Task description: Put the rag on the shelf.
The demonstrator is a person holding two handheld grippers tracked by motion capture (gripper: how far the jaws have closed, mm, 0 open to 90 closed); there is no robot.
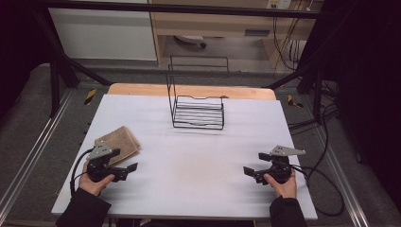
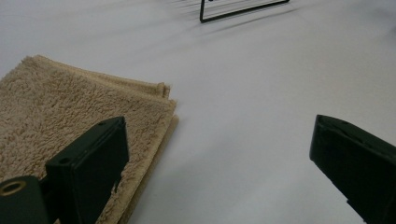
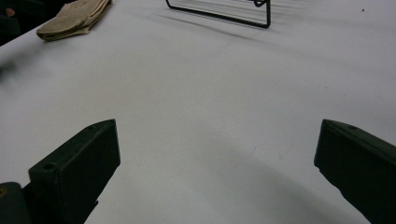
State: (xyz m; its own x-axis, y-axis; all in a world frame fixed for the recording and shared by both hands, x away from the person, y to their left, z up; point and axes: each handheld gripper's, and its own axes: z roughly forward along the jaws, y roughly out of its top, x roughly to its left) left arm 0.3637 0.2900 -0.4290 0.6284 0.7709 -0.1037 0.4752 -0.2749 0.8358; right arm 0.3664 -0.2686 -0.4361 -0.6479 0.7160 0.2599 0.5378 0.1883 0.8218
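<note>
1. The desk [image 1: 189, 156] is white and fills the middle of the high view.
2. A black wire rack [image 1: 197, 106] stands upright at the upper middle of the frame, on the far part of the desk.
3. A folded tan towel [image 1: 120, 142] lies flat at the left of the frame, just behind the left gripper [image 1: 134, 167].
4. The left gripper sits at the lower left, held in the left hand [image 1: 94, 182]; its fingers are spread wide and hold nothing.
5. In the left gripper view, one finger [image 2: 93, 163] overlaps the towel's near edge; whether it touches I cannot tell.
6. The right gripper [image 1: 248, 170] sits at the lower right, held in the right hand [image 1: 283, 183]; its fingers are wide apart, with bare desk between them.
7. The two grippers are well apart, and both point toward the middle of the desk.
</note>
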